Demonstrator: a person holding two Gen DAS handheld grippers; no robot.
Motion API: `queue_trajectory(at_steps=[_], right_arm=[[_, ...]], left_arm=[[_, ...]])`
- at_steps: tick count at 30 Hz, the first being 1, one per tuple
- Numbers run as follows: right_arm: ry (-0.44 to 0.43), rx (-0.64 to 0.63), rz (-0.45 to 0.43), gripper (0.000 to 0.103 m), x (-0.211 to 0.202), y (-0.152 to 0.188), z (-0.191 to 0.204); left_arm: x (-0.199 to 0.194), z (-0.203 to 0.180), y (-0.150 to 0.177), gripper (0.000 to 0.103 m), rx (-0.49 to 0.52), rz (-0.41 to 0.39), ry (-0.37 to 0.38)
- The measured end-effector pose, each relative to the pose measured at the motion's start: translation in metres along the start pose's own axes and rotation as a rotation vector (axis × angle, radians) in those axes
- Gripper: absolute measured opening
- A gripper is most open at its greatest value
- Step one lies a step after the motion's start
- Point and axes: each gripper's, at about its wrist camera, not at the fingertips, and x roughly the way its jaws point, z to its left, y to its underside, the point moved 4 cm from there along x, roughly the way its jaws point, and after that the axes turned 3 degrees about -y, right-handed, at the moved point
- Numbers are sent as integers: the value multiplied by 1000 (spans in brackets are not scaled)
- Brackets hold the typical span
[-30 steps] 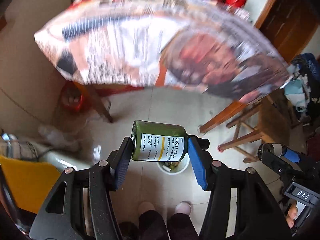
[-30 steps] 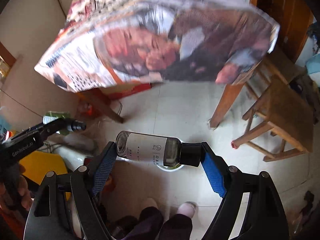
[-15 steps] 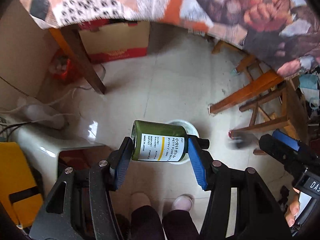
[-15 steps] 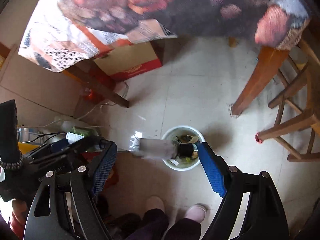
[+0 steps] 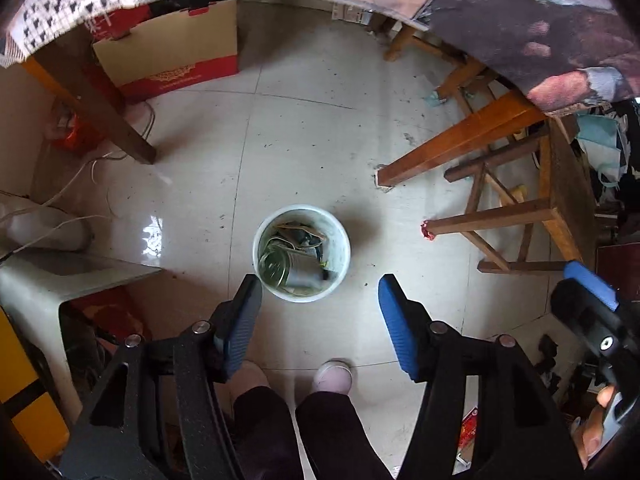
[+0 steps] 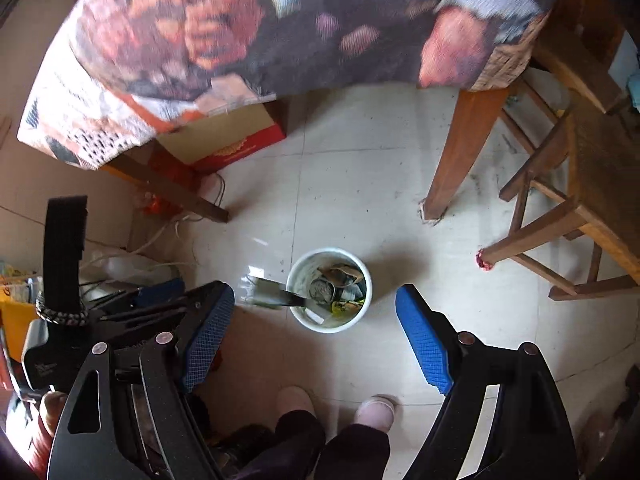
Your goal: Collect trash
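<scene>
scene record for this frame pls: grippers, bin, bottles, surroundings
left gripper: open, nothing between the jaws, above the bin
right gripper: open, nothing between the jaws
bin: white, round, on the tile floor, holds trash
bottles: clear bottle blurred at the bin's rim; another bottle lies in the bin
surroundings: table leg, stool, box under the table

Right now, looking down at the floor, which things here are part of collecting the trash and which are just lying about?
Part of the job:
white bin on the floor, with trash in it
blurred bottle at the bin's rim, apparently falling in
left gripper, open
right gripper, open

Just lying about:
cardboard box under the table
wooden stool
white cables
</scene>
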Motion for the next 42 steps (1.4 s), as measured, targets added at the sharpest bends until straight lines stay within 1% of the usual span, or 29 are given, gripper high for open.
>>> queue_trajectory(at_steps=[3, 6, 9, 14, 17, 18, 20, 22, 24, 25, 28, 29, 30, 31, 32, 34, 36, 37, 38, 39, 41, 42], right_arm=[[-10, 9, -25, 81, -19, -5, 6], [-18, 4, -52, 81, -48, -9, 16], [-25, -15, -79, 81, -78, -12, 25], [-48, -64, -143, 81, -145, -16, 50], [-61, -107, -193, 81, -190, -16, 67], [-65, -124, -214, 81, -206, -16, 73], [-68, -155, -257, 81, -236, -14, 84], [-66, -181, -309, 81, -270, -11, 94], [-67, -202, -368, 81, -302, -7, 104], [-71, -211, -407, 81, -320, -4, 110], [-92, -232, -517, 81, -369, 7, 125], [-97, -244, -568, 81, -390, 14, 133], [-96, -252, -595, 81, -401, 18, 138], [-92, -263, -636, 81, -416, 25, 144], [-87, -270, -668, 81, -428, 30, 150], [-70, -287, -735, 81, -452, 46, 163], [-56, -299, -783, 81, -470, 59, 173], [-50, -304, -808, 84, -478, 67, 179], [-48, -309, -825, 86, -484, 73, 183], [-49, -318, -847, 90, -491, 81, 188], [-44, -327, -878, 97, -499, 92, 194], [-37, -329, -895, 102, -503, 98, 197]], left_arm=[[-18, -7, 0, 61, 17, -9, 1], [-52, -13, 1, 61, 33, -39, -9], [-97, -18, 4, 61, 36, -86, -20], [-189, -27, 13, 61, 21, -188, -29], [-259, -35, 26, 61, 12, -282, -38], [-273, -37, 29, 61, 12, -305, -37], [-321, -43, 43, 61, 15, -385, -36], [-358, -49, 53, 63, 22, -445, -33], [-401, -56, 66, 64, 38, -521, -26], [-416, -59, 71, 64, 48, -550, -25], [-472, -65, 93, 65, 97, -663, -43], [-486, -66, 100, 67, 108, -695, -47], [-502, -68, 108, 69, 119, -731, -49], [-520, -69, 118, 69, 130, -775, -47], [-537, -70, 129, 70, 140, -816, -40], [-562, -68, 147, 73, 157, -874, -24], [-585, -66, 168, 85, 169, -934, -17], [-595, -64, 179, 88, 173, -964, -12], [-602, -63, 187, 94, 176, -982, -8], [-613, -59, 198, 98, 177, -1006, -1], [-623, -54, 212, 98, 178, -1026, 3], [-628, -51, 218, 100, 180, -1032, 3]])
